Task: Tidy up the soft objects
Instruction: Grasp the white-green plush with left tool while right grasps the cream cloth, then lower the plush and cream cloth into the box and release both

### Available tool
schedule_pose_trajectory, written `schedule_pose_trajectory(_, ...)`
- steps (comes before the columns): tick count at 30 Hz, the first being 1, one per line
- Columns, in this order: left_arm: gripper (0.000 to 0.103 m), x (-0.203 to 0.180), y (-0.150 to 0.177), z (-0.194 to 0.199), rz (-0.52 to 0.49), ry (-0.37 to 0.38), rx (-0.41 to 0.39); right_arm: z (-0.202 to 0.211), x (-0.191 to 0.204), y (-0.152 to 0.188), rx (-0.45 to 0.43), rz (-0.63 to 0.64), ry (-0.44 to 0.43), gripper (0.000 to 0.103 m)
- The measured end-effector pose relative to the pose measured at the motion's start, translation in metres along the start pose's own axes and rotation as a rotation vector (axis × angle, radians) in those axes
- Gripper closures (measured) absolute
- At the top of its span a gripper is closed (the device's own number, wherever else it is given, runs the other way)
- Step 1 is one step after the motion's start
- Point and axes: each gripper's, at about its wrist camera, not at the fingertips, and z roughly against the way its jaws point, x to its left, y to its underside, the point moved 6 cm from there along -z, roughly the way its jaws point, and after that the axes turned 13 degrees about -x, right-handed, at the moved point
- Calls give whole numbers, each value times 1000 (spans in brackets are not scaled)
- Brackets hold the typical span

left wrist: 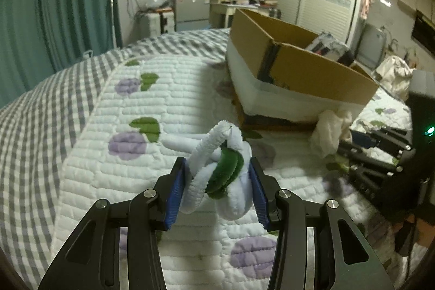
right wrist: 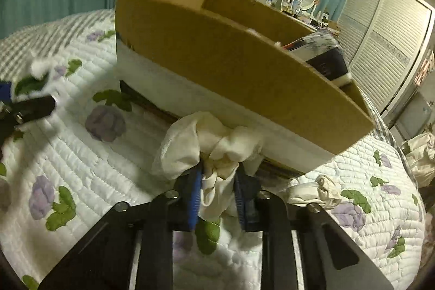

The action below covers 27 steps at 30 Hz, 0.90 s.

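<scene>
Bed covered by a white quilt with purple flowers and green leaves, grey check border at its far side. Open cardboard box sits on the quilt, white band along its lower wall; dark and white items show over its rim at the far end.

Right claw: blue pads pressed onto a bunched cream cloth, held just in front of the box's near wall; whether cloth touches box, cannot tell. A second, smaller cream bundle lies on the quilt to the right of the claw, beside the box base.

Left claw: pads pinching a white-and-green chenille twist toy, low over the quilt, well apart from the box. View slightly blurred in the right camera.
</scene>
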Motion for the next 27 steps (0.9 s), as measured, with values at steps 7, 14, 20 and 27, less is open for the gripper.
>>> schedule_pose_trajectory(7,59,-17,-1,27,-1,41,-6,45,-9,1,-45,-88,-81,87)
schedule_pose_trajectory(14,59,-41,-13,77,-59,72,-47,111,-6,-10,-87,-102,-147,87)
schedule_pose_trajectory(20,59,-61,-42,115,-86,95,-108,162,-16,-36,-132,-144,-169,87)
schedule_pose_trajectory(27,59,-78,-87,124,-105,107,-157,189,-31,-94,-171,-212,-253,87)
